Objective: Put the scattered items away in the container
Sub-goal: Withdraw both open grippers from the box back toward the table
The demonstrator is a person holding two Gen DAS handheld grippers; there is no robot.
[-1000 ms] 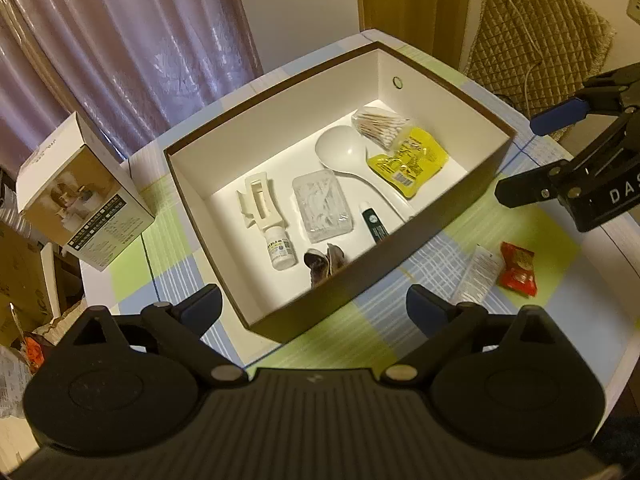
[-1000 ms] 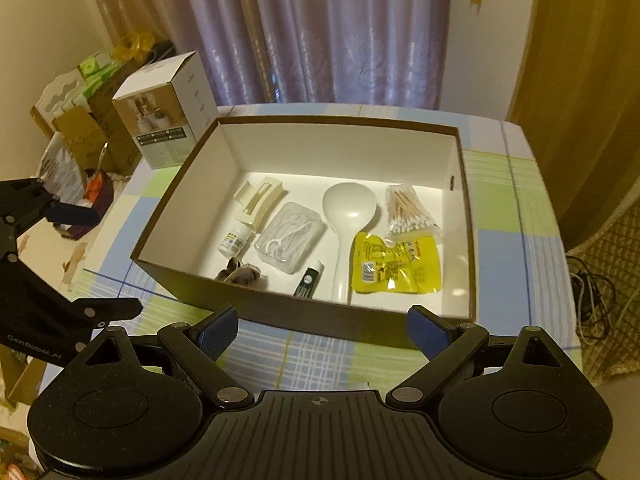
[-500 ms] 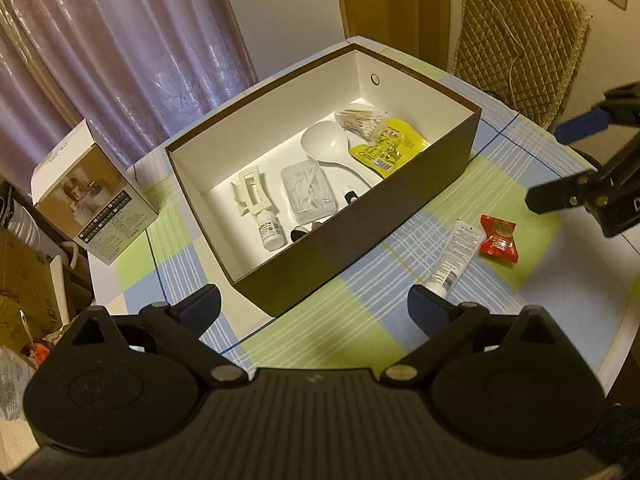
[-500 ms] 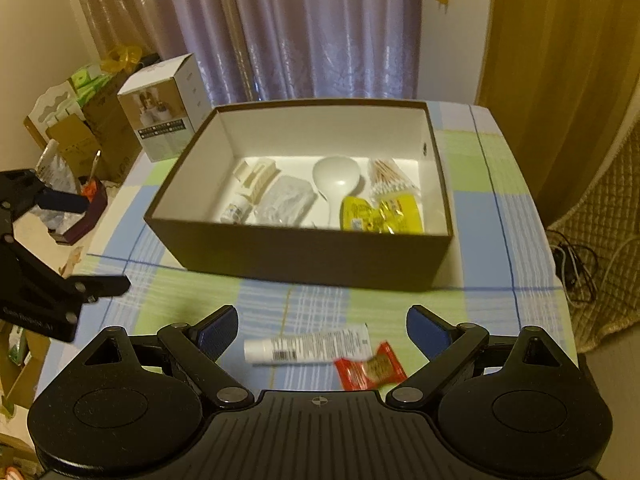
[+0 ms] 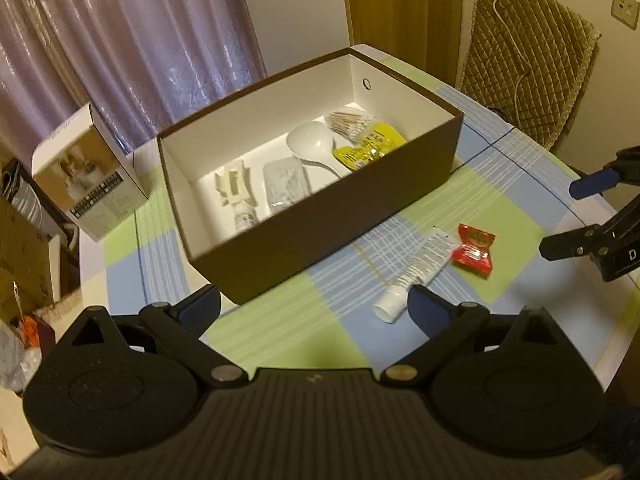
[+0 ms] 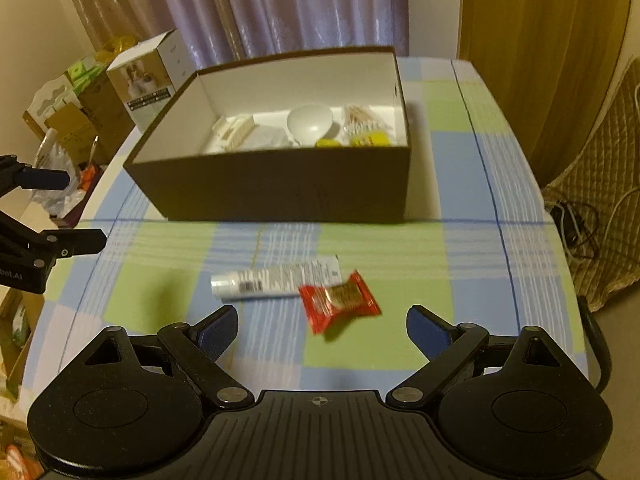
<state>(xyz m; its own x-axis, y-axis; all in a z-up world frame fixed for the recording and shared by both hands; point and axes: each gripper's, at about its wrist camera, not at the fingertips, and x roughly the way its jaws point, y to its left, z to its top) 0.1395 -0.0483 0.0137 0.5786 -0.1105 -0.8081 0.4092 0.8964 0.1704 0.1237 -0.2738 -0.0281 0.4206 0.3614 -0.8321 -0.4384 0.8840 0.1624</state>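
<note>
Change: both cameras have pulled back from the box since a second ago; then the right view looked straight down into it, and the tube and red packet lay below its frame.
Box: brown outside, white inside, the box (image 6: pixel 276 184) stands on the desk with its top open.
Box contents: white spoon (image 5: pixel 312 146), yellow packet (image 5: pixel 370 148), bag of cotton swabs (image 5: pixel 350 122), clear plastic case (image 5: pixel 285 184), cream clip (image 5: pixel 234 182), small white bottle (image 5: pixel 245 214).
Loose items: white tube (image 6: pixel 276 278) and red packet (image 6: pixel 340 300) lie on the desk in front of the box, touching at one end.
Right gripper (image 6: pixel 322 330): blue-padded fingers spread wide, holding nothing, low over the desk just near the red packet.
Left gripper (image 5: pixel 314 310): fingers also wide and empty; the tube's cap sits just beside its right finger in the left view.
Desk: the desk (image 6: pixel 460 248) wears a green, blue and white checked cloth.
Room: purple curtains (image 6: pixel 280 4) behind, a white carton (image 5: pixel 90 184) beside the box, a quilted chair back (image 5: pixel 524 60) to the right, stacked boxes (image 6: pixel 76 116) on the left.
</note>
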